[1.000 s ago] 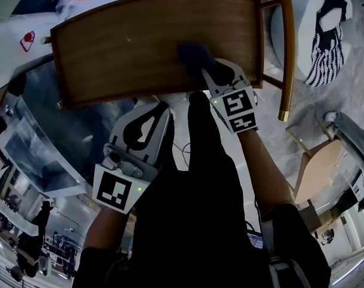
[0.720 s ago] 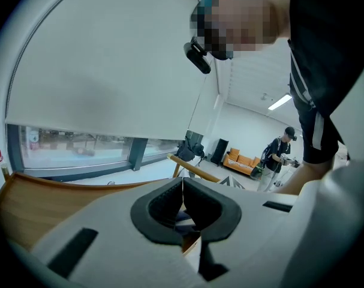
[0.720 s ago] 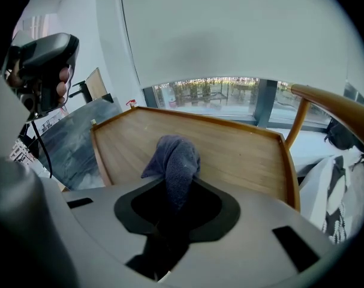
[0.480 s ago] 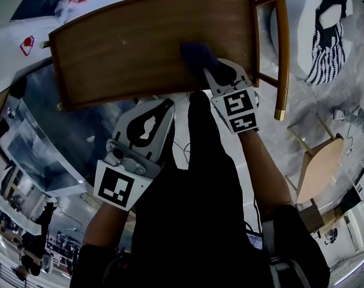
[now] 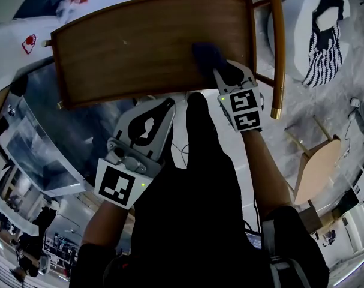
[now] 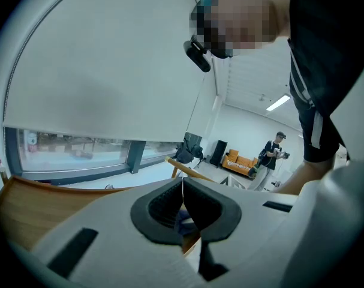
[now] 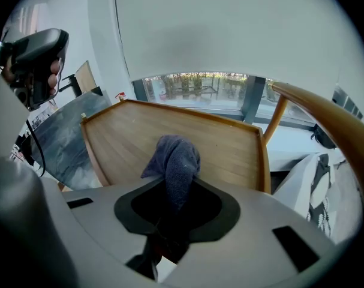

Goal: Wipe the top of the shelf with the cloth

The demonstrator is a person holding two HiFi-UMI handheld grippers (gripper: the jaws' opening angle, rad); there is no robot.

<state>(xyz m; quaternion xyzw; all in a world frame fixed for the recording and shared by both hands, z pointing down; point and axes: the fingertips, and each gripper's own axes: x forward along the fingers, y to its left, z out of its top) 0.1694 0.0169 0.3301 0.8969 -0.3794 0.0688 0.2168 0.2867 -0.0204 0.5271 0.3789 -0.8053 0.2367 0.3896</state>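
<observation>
The shelf top (image 5: 140, 41) is a brown wooden board with a raised rim. In the head view a dark blue cloth (image 5: 204, 53) lies on it near the right end, close to the near edge. My right gripper (image 5: 217, 69) is shut on the cloth and presses it to the wood. In the right gripper view the cloth (image 7: 177, 158) bunches up out of the jaws over the shelf top (image 7: 229, 143). My left gripper (image 5: 165, 105) hangs just off the near edge, shut and holding nothing. Its jaws (image 6: 183, 188) meet in the left gripper view.
A curved wooden rail (image 5: 276, 41) runs along the shelf's right end. Beyond it sits a white cushion (image 5: 301, 17) with a striped fabric (image 5: 327, 38). A wooden chair (image 5: 316, 167) stands on the floor at the right. A dark glass panel (image 5: 44, 131) lies below left.
My right gripper has slid the cloth to the right along the shelf top, closer to the right rim. The left gripper has hardly moved.
</observation>
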